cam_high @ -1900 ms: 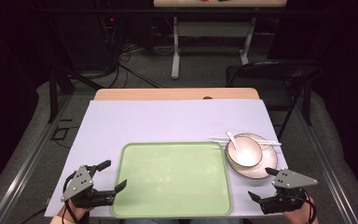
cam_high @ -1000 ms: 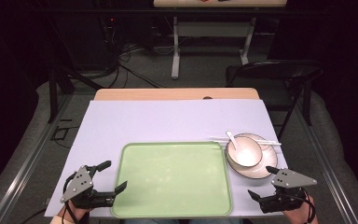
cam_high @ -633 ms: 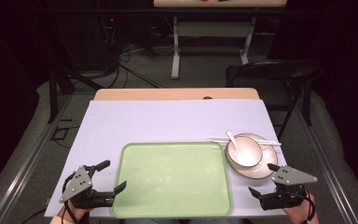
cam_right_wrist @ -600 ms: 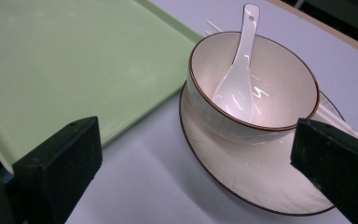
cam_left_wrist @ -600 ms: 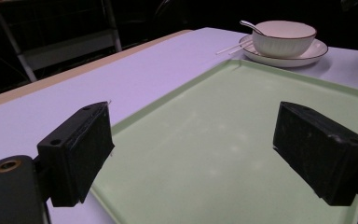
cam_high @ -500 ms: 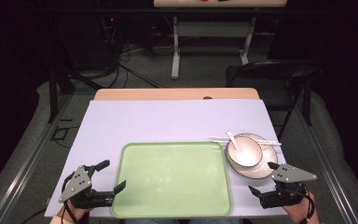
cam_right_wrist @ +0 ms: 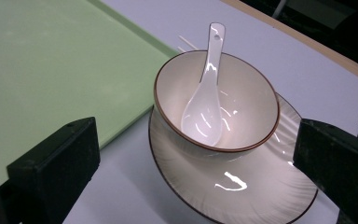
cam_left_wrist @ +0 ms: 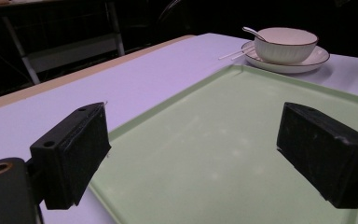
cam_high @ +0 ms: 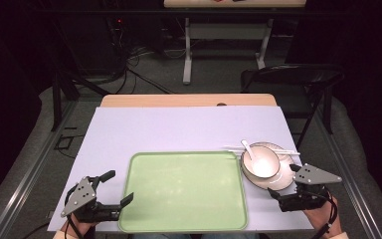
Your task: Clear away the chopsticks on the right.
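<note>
Spoon [cam_right_wrist: 205,98] in bowl [cam_right_wrist: 242,112]; handle tilted up, away from right gripper [cam_right_wrist: 191,177].

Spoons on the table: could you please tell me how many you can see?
1. The white spoon rests in the bowl, which stands on a plate right of the green tray. Thin pale sticks beside the plate are not spoons.

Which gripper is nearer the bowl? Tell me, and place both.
Right. The right gripper sits just below the bowl, fingers open toward it. The left gripper is across the green tray, at its near-left corner.
</note>
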